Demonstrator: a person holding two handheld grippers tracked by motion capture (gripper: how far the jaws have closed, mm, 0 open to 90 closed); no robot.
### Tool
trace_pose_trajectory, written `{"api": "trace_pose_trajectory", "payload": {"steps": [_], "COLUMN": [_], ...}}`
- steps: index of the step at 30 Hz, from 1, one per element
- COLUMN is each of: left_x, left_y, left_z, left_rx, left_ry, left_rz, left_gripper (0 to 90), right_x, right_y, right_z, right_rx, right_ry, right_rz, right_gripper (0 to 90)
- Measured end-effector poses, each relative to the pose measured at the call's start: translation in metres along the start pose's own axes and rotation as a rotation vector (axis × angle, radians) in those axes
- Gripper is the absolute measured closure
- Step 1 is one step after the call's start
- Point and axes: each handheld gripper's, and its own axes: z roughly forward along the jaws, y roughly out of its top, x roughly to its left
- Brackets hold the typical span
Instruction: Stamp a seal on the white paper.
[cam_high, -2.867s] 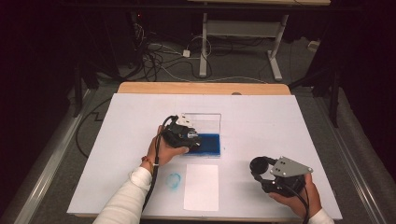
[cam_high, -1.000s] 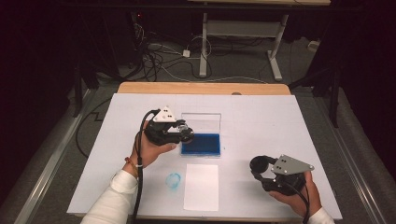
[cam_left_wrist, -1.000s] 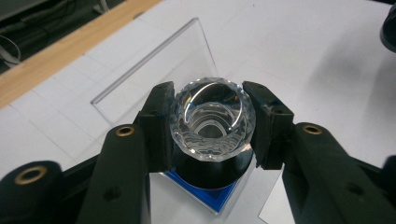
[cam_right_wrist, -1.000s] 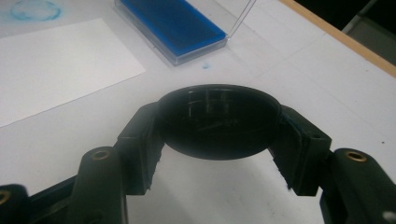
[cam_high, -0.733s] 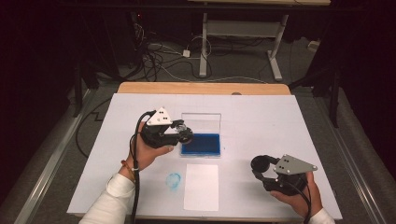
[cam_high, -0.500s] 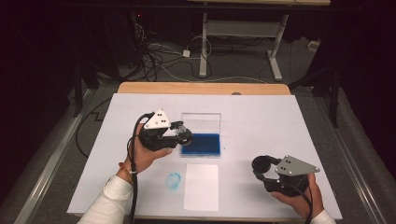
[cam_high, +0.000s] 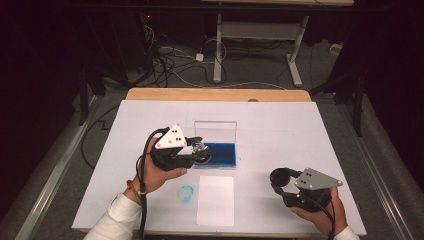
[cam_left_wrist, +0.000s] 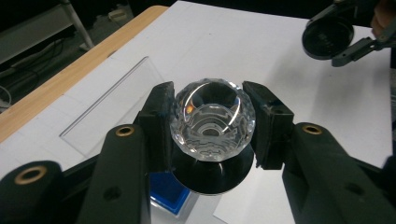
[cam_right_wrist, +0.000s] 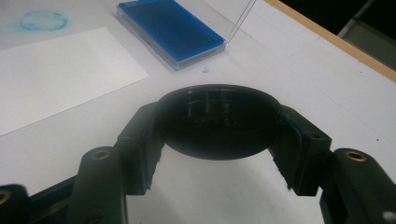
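Left tool (cam_left_wrist: 212, 126) is seen pinching a clear faceted glass-knobbed stamp (cam_left_wrist: 212, 119) by its sides, knob uppermost, lifted just above the open blue ink pad (cam_high: 220, 153) near the middle of the white surface (cam_high: 300, 130), presumably after inking. Right tool (cam_right_wrist: 219, 123) is clamped on a round black cap (cam_right_wrist: 218, 120), parked toward the near right corner.

Faceted clear glass knob (cam_left_wrist: 212, 119), glossy
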Motion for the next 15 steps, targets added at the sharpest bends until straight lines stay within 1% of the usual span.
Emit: {"api": "trace_pose_trajectory", "payload": {"steps": [2,5,7,9,15], "left_x": [-0.004,-0.011,-0.015,-0.018,-0.028], "left_y": [-0.001,-0.001,-0.002,-0.002,-0.006], "left_z": [0.000,0.002,0.003,0.004,0.007], "left_rx": [0.001,0.014,0.021,0.018,0.036], "left_ry": [-0.015,-0.031,-0.031,-0.044,-0.069], "left_rz": [0.007,0.029,0.043,0.041,0.059], "left_gripper": [54.9,55.0,54.9,54.9,55.0], "right_x": [0.001,0.002,0.002,0.004,0.005], "right_y": [0.000,0.000,0.000,0.000,0.000], "right_z": [0.000,0.000,0.000,0.000,-0.001], "right_rx": [0.001,0.004,0.006,0.008,0.009], "right_ry": [-0.001,-0.002,-0.002,-0.002,-0.006], "right_rz": [-0.002,-0.004,-0.005,-0.003,-0.001], "right_gripper": [39.2,39.2,39.2,39.2,39.2]}}
